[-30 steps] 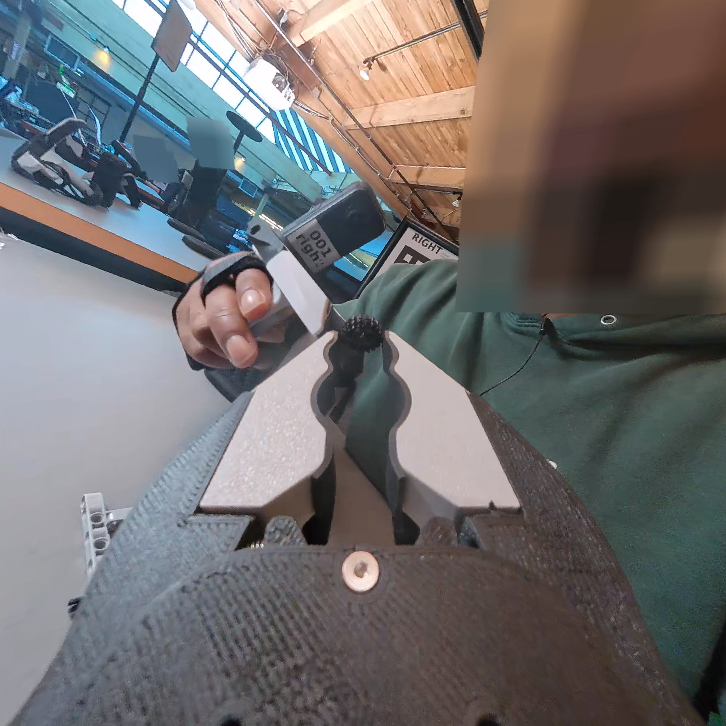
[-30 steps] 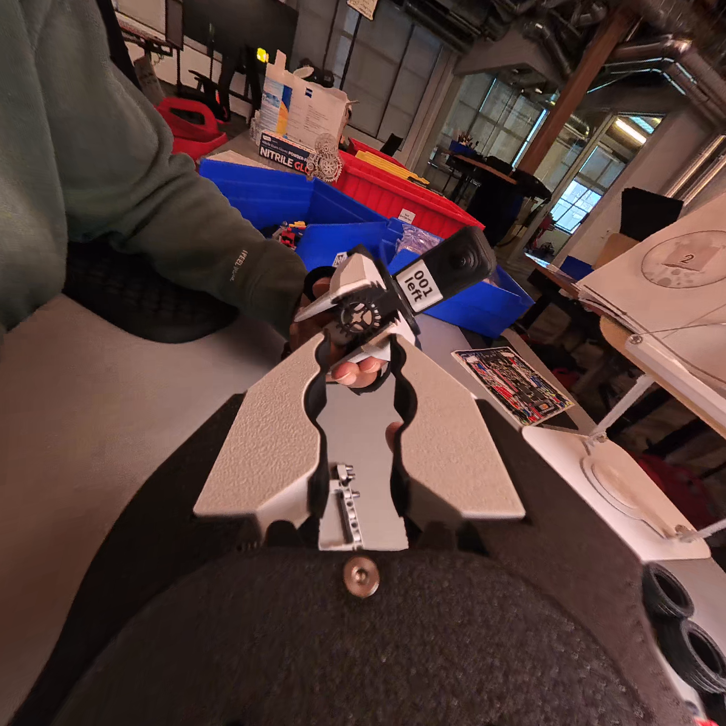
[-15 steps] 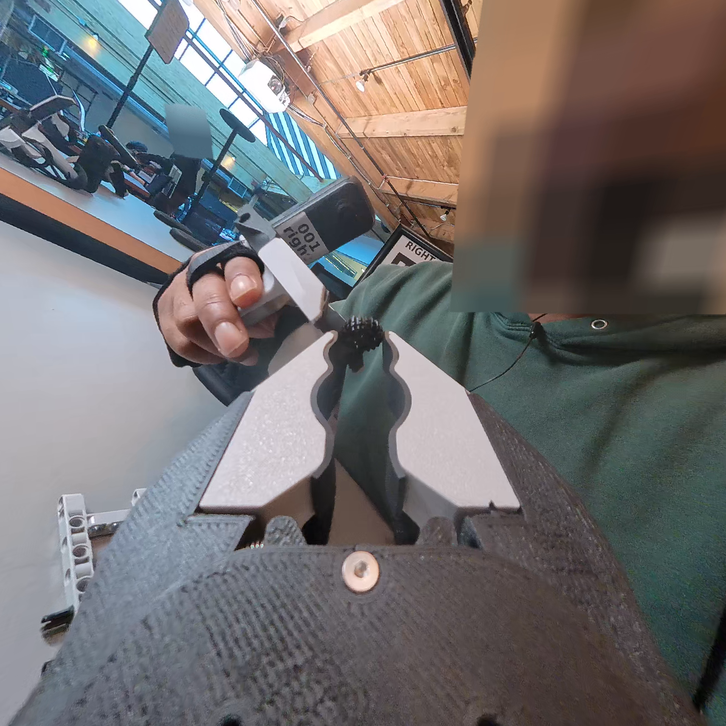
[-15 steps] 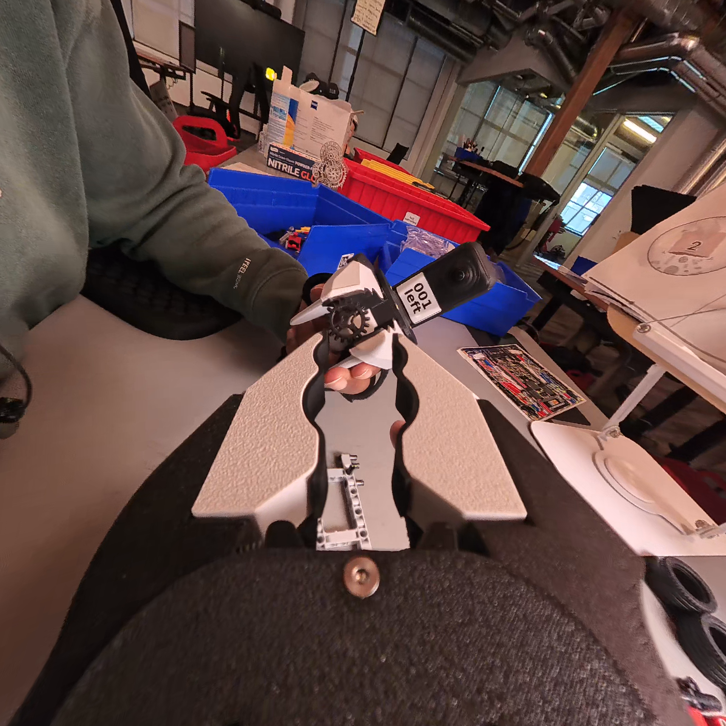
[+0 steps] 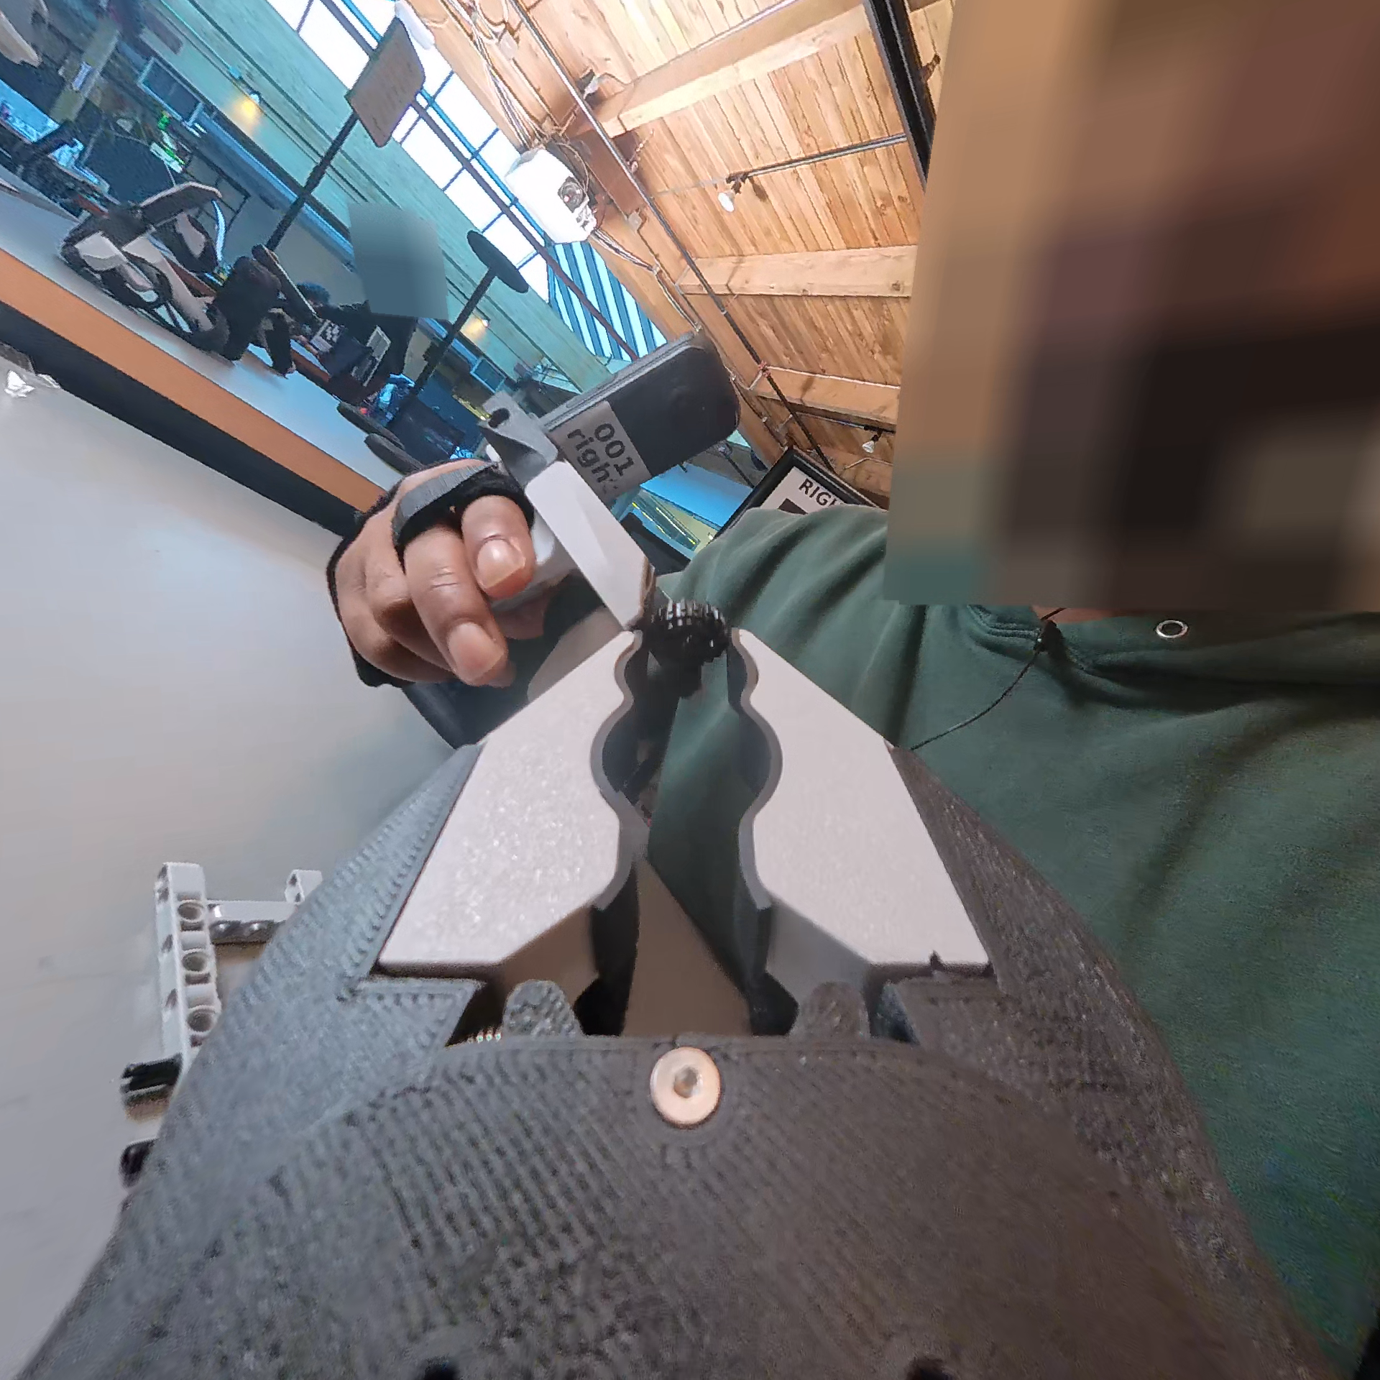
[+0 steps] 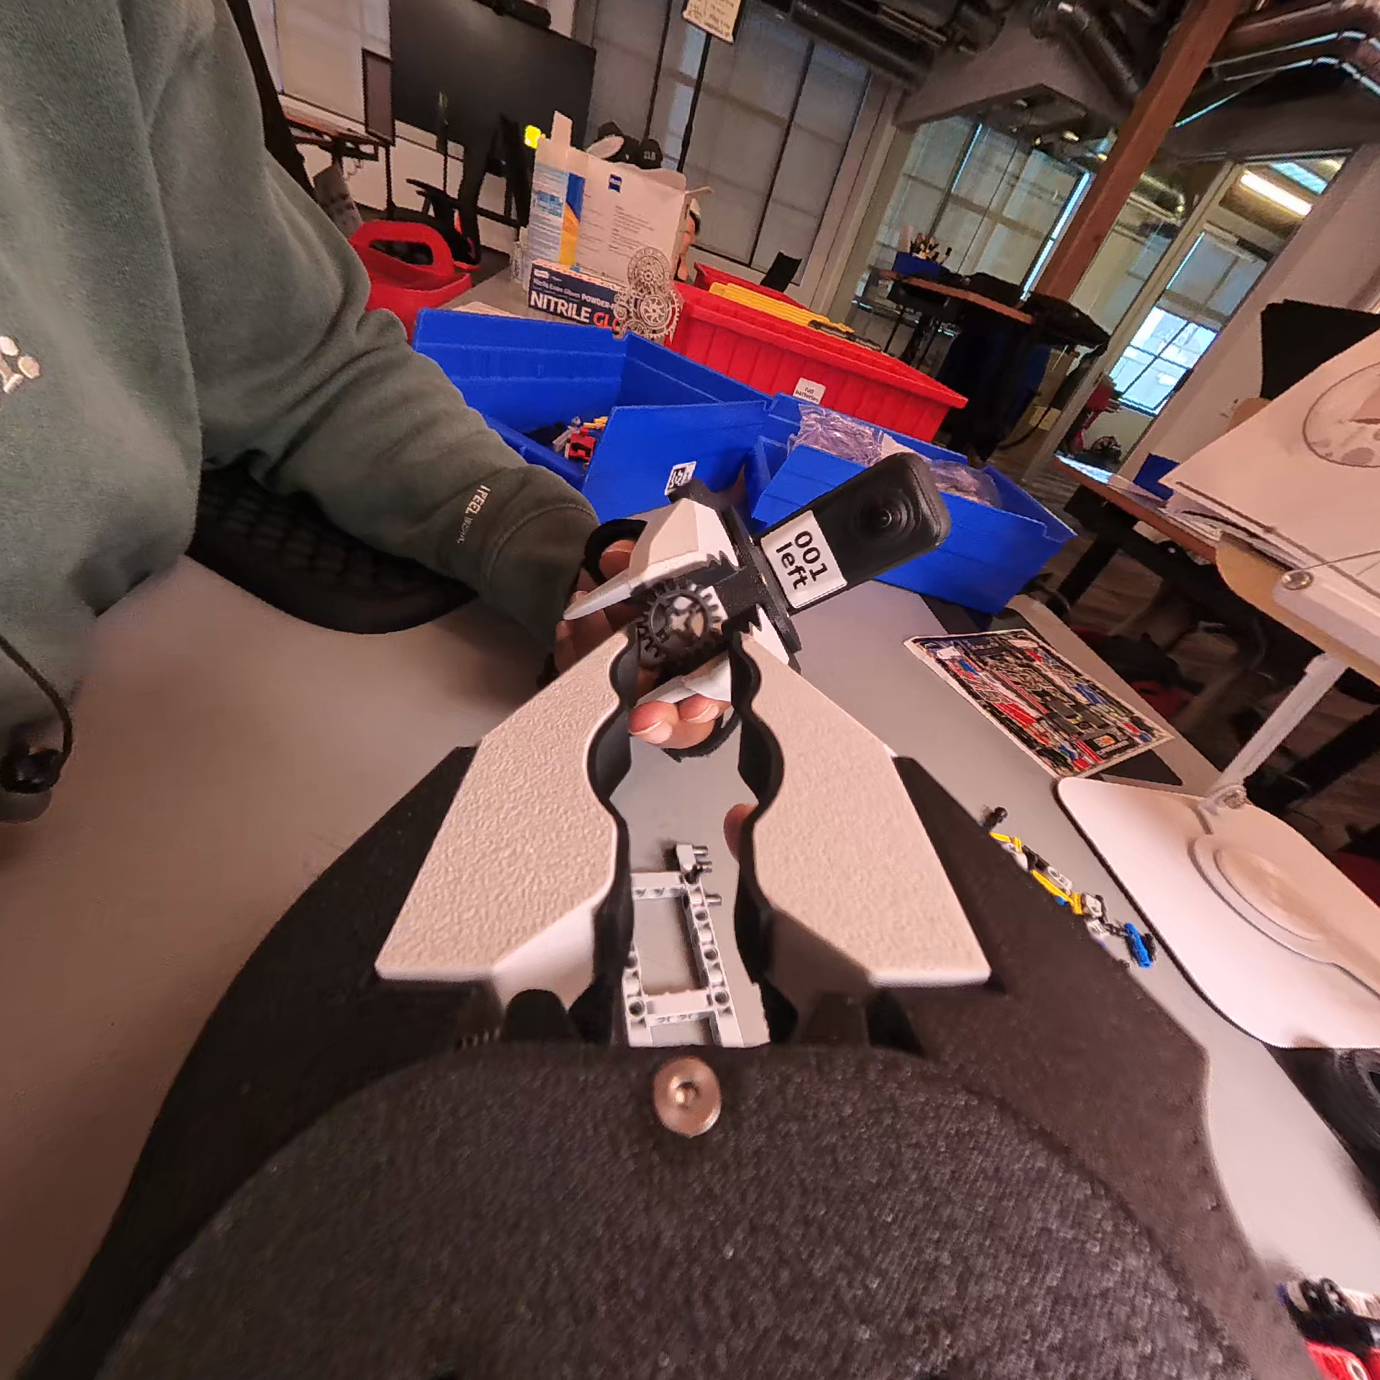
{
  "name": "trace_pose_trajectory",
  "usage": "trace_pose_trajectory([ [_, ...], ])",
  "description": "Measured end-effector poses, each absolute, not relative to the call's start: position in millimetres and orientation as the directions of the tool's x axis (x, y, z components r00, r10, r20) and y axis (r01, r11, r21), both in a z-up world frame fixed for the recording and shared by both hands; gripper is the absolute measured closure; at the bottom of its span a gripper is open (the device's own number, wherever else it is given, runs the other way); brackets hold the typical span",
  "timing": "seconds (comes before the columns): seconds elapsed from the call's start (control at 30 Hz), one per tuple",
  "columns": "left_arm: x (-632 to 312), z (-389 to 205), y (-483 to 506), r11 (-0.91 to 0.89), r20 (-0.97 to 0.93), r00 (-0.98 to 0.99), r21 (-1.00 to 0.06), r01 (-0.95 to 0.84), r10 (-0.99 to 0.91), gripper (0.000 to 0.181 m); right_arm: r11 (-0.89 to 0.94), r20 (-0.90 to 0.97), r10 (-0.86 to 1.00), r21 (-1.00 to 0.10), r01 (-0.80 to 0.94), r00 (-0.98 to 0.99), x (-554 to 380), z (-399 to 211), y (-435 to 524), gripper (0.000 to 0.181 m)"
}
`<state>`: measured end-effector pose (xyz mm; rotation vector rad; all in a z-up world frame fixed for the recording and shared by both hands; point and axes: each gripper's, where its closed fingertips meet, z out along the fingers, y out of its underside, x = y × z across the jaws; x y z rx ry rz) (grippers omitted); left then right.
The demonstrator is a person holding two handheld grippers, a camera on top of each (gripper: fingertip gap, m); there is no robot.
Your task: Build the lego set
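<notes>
Holding a small black toothed plastic gear (image 5: 681,633) at its very tips, the left gripper (image 5: 683,650) has its grey jaws nearly closed, parted only by the gear's thickness; in the right wrist view the same gear (image 6: 678,618) shows face-on, its spoked hub visible, so its axle hole points roughly toward the right gripper (image 6: 679,664). That gripper's fingers stand narrowly apart and hold nothing that I can see, with their tips just beside the gear's lower rim. Whether they touch it cannot be told.

Both tools are lifted off the pale grey tabletop (image 6: 224,747). The light grey rectangular beam frame with pin holes (image 6: 676,963) lies flat on it below the two, seen through the right fingers' gap, its long axis running along the right gripper's line of sight. It also shows at the lower left edge of the left view (image 5: 187,948). Judging from this, the gear must travel down to the frame, and the left gripper, already holding it, is the one placed to carry it
</notes>
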<state>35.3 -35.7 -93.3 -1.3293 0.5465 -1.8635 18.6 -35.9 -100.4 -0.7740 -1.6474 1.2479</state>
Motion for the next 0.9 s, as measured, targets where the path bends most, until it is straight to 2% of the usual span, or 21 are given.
trace_pose_trajectory([
  [0.37,26,-98,-19,-0.574,0.607,-0.048,-0.72,0.39,-0.794,0.164,0.181,0.173,0.918,-0.983,-0.013,-0.356,13,-102,-19,0.163],
  [0.7,21,-101,-12,-0.557,0.61,0.01,-0.73,0.395,-0.793,0.163,0.189,0.178,0.925,-0.982,-0.001,-0.334,11,-105,-14,0.164],
  [0.8,3,-114,8,-0.503,0.607,0.22,-0.773,0.386,-0.764,0.153,0.215,0.195,0.943,-0.976,0.046,-0.27,9,-109,2,0.164],
  [0.9,-23,-139,24,-0.444,0.507,0.522,-0.86,0.252,-0.686,0.14,0.27,0.238,0.96,-0.928,0.255,-0.149,8,-139,41,0.163],
])
